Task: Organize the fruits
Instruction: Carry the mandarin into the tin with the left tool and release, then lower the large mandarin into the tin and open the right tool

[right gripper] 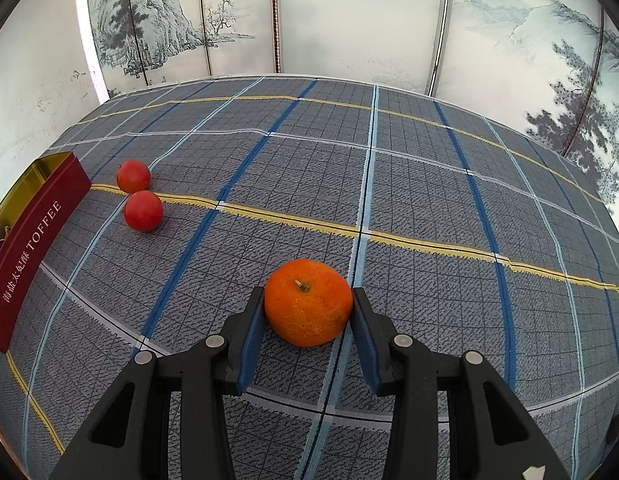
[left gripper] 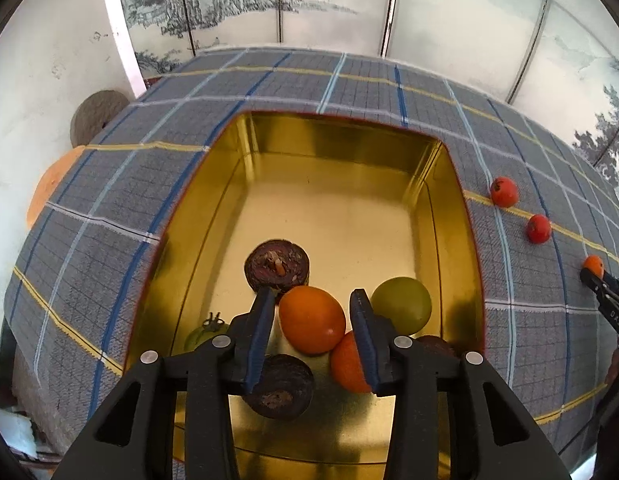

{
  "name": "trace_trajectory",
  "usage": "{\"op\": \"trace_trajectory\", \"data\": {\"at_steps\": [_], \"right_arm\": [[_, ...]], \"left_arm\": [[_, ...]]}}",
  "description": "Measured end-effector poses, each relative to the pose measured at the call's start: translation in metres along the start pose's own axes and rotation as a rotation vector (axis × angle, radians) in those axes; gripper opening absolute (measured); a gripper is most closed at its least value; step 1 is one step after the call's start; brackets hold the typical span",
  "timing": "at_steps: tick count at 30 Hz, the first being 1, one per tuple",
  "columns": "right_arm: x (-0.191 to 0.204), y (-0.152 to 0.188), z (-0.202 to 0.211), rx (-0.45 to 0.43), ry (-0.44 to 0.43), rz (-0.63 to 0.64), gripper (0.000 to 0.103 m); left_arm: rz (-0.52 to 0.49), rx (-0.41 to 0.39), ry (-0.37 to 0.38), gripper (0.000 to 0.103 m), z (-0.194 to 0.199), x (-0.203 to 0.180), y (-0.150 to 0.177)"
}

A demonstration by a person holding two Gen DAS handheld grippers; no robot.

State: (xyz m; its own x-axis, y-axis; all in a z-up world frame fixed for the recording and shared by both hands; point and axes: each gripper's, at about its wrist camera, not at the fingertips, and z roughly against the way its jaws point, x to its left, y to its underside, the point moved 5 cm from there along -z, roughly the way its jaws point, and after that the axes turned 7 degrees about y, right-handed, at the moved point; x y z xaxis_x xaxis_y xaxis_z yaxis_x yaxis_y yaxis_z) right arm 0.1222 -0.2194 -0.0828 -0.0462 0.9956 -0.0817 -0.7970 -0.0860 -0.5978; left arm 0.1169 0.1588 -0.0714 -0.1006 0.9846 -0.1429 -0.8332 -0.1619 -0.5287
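A gold-lined tin box (left gripper: 465, 240) stands on the plaid cloth; it holds two dark purple fruits (left gripper: 277, 266), two oranges (left gripper: 311, 318), a green fruit (left gripper: 401, 305) and a green stemmed one at the left. My left gripper (left gripper: 312, 300) hangs open above the box, its fingers either side of an orange without touching it. My right gripper (right gripper: 308, 300) has both pads against a mandarin (right gripper: 308, 307) resting on the cloth; it also shows in the left wrist view (left gripper: 594, 266). Two red tomatoes (right gripper: 143, 210) lie beside the box's red wall (right gripper: 29, 240).
The plaid tablecloth (right gripper: 389, 180) covers the table; a painted folding screen (right gripper: 349, 20) stands behind it. An orange round thing (left gripper: 49, 188) and a grey one (left gripper: 95, 114) show past the table's left edge.
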Motion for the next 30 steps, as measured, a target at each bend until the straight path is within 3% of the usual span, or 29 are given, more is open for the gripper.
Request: {"op": "trace_trajectory", "data": {"at_steps": [7, 13, 16, 23, 30], "right_arm": [[0.000, 0.000, -0.002, -0.001, 0.009, 0.005, 0.037], [0.006, -0.002, 0.002, -0.004, 0.010, -0.019, 0.037], [0.018, -0.007, 0.014, -0.028, -0.022, -0.015, 0.037], [0.075, -0.028, 0.050, -0.087, -0.174, 0.049, 0.037], [0.163, -0.036, 0.087, -0.138, -0.341, 0.181, 0.037]], "left_arm": [[-0.035, -0.093, -0.025, 0.057, 0.027, -0.006, 0.004], [-0.016, -0.102, -0.011, 0.060, 0.042, -0.003, 0.022], [-0.004, -0.118, -0.008, 0.069, 0.052, 0.001, 0.028], [0.061, -0.158, -0.036, 0.075, 0.073, 0.022, 0.038], [0.095, -0.174, -0.077, 0.080, 0.090, 0.041, 0.051]]}}
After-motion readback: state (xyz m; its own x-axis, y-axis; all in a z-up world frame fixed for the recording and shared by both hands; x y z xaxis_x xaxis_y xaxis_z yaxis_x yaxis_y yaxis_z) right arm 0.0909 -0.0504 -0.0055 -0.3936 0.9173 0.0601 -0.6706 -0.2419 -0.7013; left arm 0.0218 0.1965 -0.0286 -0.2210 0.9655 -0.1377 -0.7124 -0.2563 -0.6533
